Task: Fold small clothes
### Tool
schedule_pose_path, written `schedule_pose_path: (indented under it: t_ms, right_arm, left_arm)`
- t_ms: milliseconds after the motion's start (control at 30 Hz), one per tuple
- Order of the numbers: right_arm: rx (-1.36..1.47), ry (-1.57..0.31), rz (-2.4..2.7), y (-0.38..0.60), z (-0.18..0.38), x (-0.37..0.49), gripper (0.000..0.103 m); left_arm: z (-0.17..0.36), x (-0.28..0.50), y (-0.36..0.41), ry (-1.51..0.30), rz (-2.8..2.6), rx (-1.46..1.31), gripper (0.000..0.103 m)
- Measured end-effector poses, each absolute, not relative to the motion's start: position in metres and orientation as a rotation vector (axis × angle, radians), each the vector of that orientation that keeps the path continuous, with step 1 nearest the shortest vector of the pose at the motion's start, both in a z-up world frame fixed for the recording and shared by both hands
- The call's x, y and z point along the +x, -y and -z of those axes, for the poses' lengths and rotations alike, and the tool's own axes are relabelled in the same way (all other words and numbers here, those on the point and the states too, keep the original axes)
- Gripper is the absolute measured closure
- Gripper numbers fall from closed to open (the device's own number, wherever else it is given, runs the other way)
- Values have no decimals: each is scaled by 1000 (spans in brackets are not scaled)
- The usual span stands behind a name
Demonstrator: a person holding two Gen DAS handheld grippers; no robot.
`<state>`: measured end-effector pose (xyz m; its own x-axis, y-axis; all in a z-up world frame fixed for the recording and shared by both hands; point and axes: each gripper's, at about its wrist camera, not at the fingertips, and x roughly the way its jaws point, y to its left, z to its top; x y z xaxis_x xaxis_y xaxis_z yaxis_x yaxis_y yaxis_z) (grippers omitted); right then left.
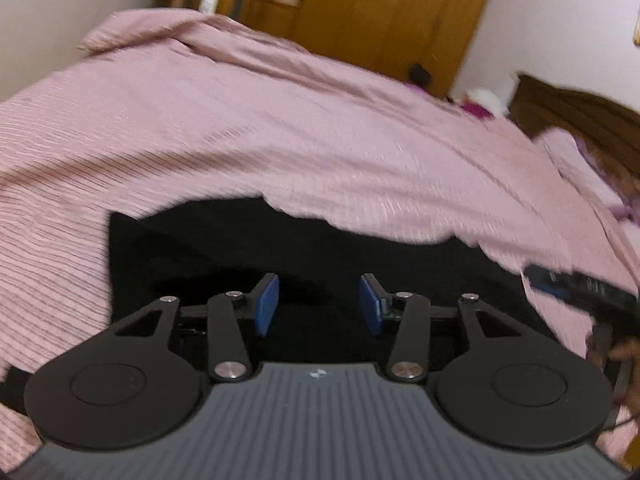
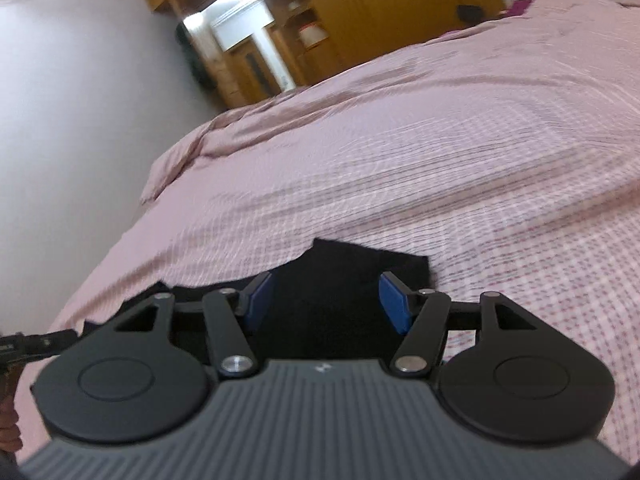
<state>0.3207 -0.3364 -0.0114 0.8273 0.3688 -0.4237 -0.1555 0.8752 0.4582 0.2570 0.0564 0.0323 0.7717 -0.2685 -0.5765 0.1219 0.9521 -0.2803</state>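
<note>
A black garment [image 1: 280,240] lies flat on the pink checked bedspread [image 1: 240,120]. My left gripper [image 1: 319,300] is open and empty, hovering over the garment's near part, blue pads apart. In the right wrist view the same black garment [image 2: 340,280] lies below my right gripper [image 2: 328,300], which is open and empty above it. The right gripper's finger also shows at the right edge of the left wrist view [image 1: 576,284]. The left gripper's tip shows at the left edge of the right wrist view [image 2: 36,340].
The bedspread [image 2: 440,140] covers a large bed. A wooden wardrobe [image 1: 380,12] and shelves stand beyond it. A dark wooden headboard [image 1: 580,116] and pillow are at the right. A white wall [image 2: 72,120] is on the left.
</note>
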Motion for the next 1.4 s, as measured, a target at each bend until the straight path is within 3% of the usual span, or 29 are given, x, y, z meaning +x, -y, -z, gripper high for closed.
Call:
schedule_pose_path:
  t_ms: [200,600,633,667,700,733,867,1067,1200,1300,1367,1400]
  right_arm:
    - [417,-539,-264,331,11,333,41]
    - [438,-617,-262,331,23,367,44]
    - [433,-636,-279,327,26,370,49]
    - [417,-648,-285,323,28,372,60]
    - [389,-652,-293,318,29,373,73]
    - [366,-652,-311,314,29,373,92]
    - [266,-534,-248,302,17,362,92]
    - [267,-635,-173,302,45,385,91]
    - [329,-637,-175,309,39,381,83]
    - [379,-620,-160,314,28,364,64]
    - [394,-584,-131,315,19,347,30]
    - [396,-558,-125,315,14,338,28]
  left_arm:
    - [6,294,-42,-743,183,-125,52]
    - [8,330,-74,-640,-108,-96,50]
    - [10,330,-75,-647,-109,-91,49]
    - [13,329,-76,-656,-111,-87,48]
    - [16,328,-76,-659,-114,-85,48]
    - [18,327,-76,-657,-114,-85,46]
    - [23,325,-70,-640,-120,-44,40]
    - [31,334,-66,-647,-134,-4,32]
    - [28,334,-70,-664,-133,-22,30]
    - [20,329,-72,-683,-131,-28,23]
    - [15,323,-73,-693,-134,-20,19]
    - [12,319,-73,-697,-138,-12,19]
